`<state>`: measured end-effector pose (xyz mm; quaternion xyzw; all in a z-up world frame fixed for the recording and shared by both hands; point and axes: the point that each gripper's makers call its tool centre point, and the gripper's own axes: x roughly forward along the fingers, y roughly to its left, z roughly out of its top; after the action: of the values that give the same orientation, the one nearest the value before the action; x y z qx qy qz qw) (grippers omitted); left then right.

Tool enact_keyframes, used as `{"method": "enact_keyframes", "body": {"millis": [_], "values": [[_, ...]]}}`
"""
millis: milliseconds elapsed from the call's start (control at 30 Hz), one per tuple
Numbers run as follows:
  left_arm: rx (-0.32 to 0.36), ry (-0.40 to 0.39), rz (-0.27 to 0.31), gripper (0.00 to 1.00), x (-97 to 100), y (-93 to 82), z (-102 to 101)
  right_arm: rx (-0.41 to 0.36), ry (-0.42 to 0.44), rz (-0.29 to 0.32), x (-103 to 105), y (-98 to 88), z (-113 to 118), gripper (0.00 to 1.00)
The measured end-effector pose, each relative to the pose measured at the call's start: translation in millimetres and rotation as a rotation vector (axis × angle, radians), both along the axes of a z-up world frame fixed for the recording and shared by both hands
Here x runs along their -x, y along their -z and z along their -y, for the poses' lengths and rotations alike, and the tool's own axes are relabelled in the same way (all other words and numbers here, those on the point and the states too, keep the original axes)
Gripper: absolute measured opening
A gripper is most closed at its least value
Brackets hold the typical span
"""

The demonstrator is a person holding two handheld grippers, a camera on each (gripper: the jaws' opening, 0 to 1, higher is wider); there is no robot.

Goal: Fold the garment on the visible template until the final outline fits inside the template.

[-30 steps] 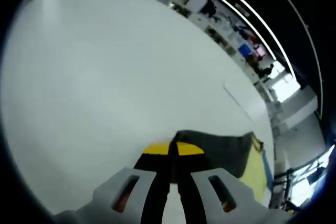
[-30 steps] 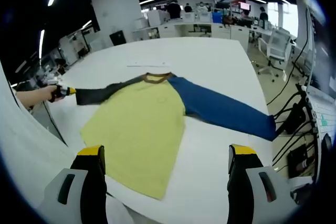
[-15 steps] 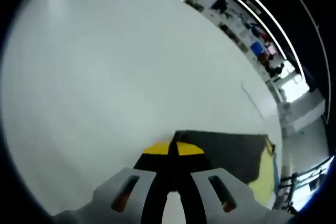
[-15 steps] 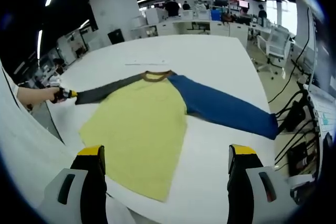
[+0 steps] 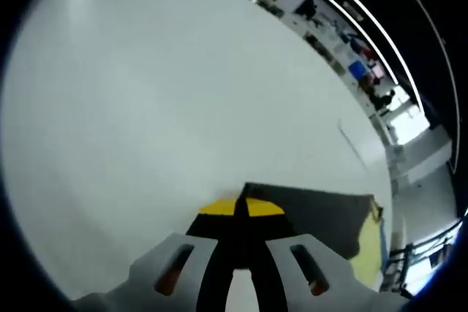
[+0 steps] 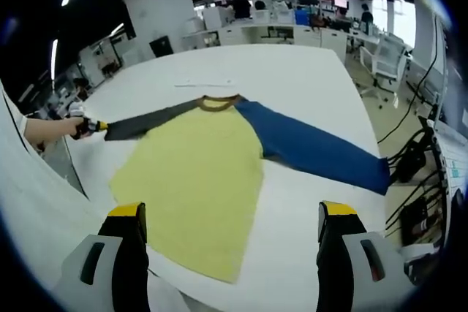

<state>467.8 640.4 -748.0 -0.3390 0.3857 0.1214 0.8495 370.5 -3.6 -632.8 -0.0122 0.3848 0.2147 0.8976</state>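
Pulling the dark grey sleeve (image 5: pixel 307 213) outward with my left tongs (image 5: pixel 242 208) clamped on its cuff, I've drawn it straighter; the yellow-bodied long-sleeved shirt (image 6: pixel 194 180) lies flat on the white worktop (image 6: pixel 292 78), unfolded. Right tongs (image 6: pixel 232 233) hover wide apart, empty.

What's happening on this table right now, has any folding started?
Not yet by the look of it. A long-sleeved shirt with a yellow body lies spread flat on the white table. The left gripper is shut on the dark grey sleeve at its cuff, holding it stretched out to the side. The blue sleeve lies extended the other way. The right gripper is open above the shirt's hem, holding nothing.
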Motion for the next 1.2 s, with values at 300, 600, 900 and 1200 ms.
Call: {"method": "enact_keyframes", "body": {"millis": [300,600,900,1200], "values": [[-0.009,0.005,0.008,0.00,-8.6,1.4,-16.8,0.003,-0.003,-0.008,-0.8,2.6,-5.7,0.97],[-0.008,0.000,0.013,0.00,-17.7,1.0,-27.5,0.010,0.003,-0.018,1.2,3.8,-8.0,0.97],[0.003,-0.019,0.012,0.00,-28.5,11.5,-54.3,0.007,0.010,-0.019,-1.8,5.4,-16.4,0.97],[-0.001,-0.026,0.006,0.00,-30.4,12.7,-65.0,0.006,0.009,-0.030,-1.7,8.7,-21.5,0.97]]}}
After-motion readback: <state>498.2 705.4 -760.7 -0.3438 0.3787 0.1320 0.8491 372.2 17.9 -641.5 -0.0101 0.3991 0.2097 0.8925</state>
